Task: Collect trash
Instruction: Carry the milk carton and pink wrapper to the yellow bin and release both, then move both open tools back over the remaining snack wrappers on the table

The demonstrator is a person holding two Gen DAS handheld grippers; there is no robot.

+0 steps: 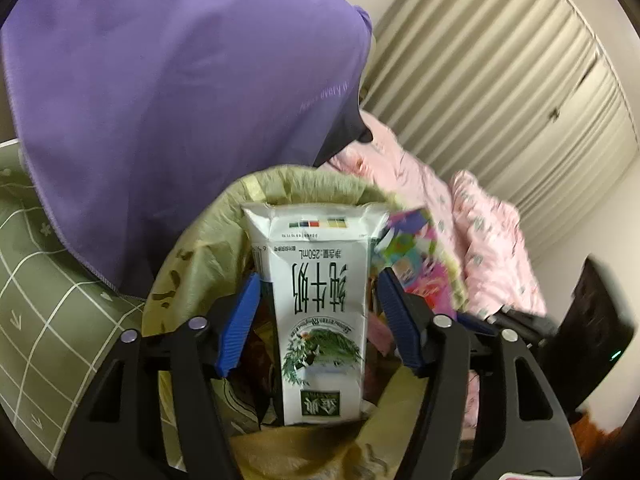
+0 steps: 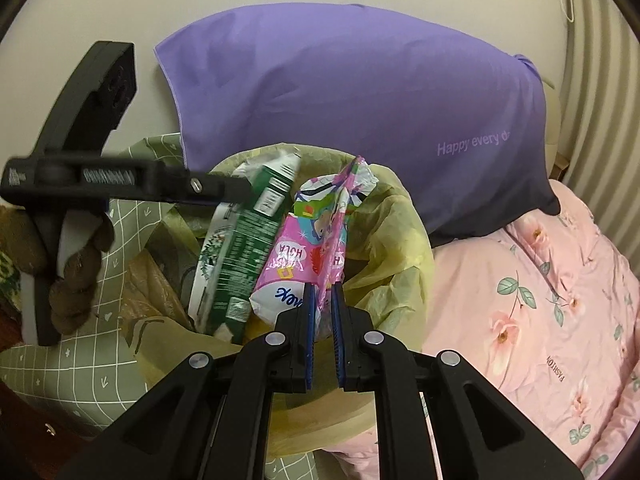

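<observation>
A white and green milk carton [image 1: 318, 308] stands upside down in the trash bin lined with a yellow-green bag [image 1: 208, 240]. My left gripper [image 1: 318, 320] straddles the carton with its blue pads [image 1: 240, 320] open and a gap on both sides. In the right wrist view the carton [image 2: 244, 248] leans in the bin [image 2: 392, 248], with the left gripper [image 2: 224, 188] at its top. My right gripper [image 2: 322, 312] is shut on a pink tissue packet [image 2: 308, 248] held over the bin. That packet also shows in the left wrist view [image 1: 416, 256].
A purple pillow [image 2: 360, 120] lies right behind the bin. A pink floral quilt [image 2: 540, 300] is to the right. A green grid-patterned sheet [image 1: 48, 300] is to the left. A ribbed cream wall panel [image 1: 500, 80] stands at the back right.
</observation>
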